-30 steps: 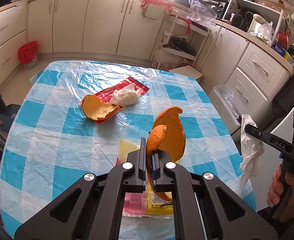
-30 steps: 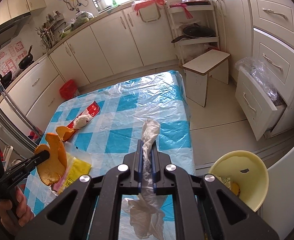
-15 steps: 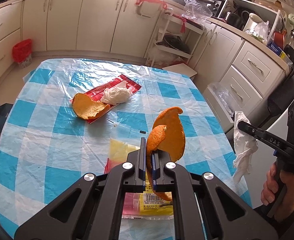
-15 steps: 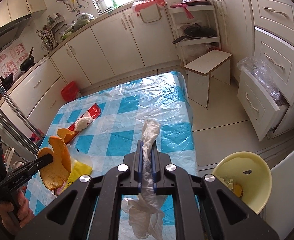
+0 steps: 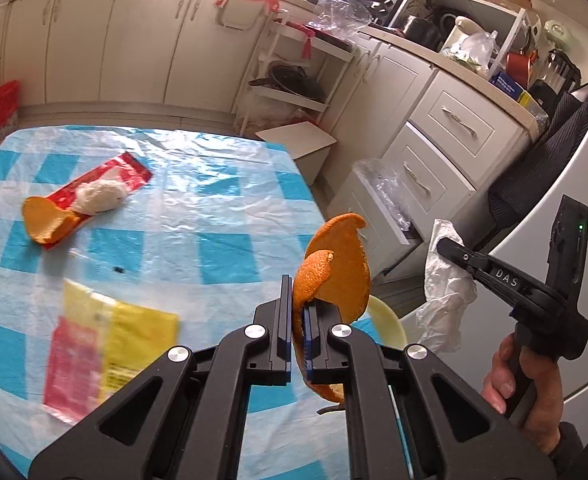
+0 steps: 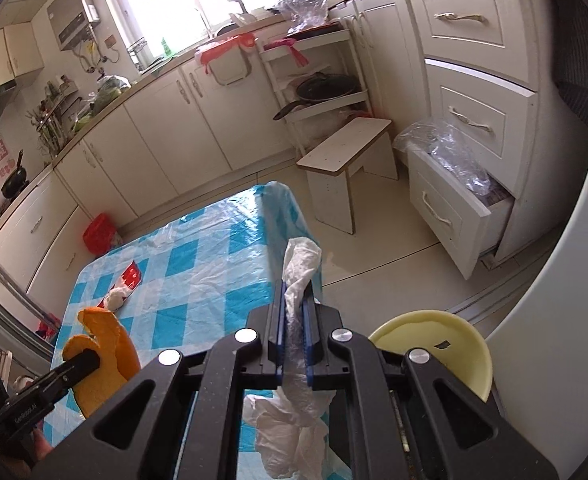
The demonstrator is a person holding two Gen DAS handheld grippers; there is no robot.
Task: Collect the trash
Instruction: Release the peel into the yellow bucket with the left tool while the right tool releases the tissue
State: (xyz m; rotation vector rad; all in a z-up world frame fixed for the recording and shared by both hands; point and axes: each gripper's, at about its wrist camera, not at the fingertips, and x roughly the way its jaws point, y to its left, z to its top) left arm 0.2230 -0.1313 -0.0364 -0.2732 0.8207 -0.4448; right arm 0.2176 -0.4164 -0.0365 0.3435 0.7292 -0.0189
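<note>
Above the blue-checked plastic-covered worktop (image 5: pixel 221 216), the left claw (image 5: pixel 298 312) pinches a curled orange peel (image 5: pixel 340 264), while past the worktop's right edge the right claw (image 6: pixel 294 312) pinches a crumpled white plastic wrapper (image 6: pixel 300 264) beside the pale yellow round bin (image 6: pixel 434 336).

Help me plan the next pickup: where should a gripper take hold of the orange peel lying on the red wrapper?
Pinch the orange peel at its raised curled rim, coming from above. It lies cupped like a shell on the red wrapper, so that thin upstanding edge fits between the fingers, clear of the white wad beside it.

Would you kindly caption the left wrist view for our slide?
Left gripper clamps an orange peel near the table edge; right gripper holds a crumpled tissue.
</note>
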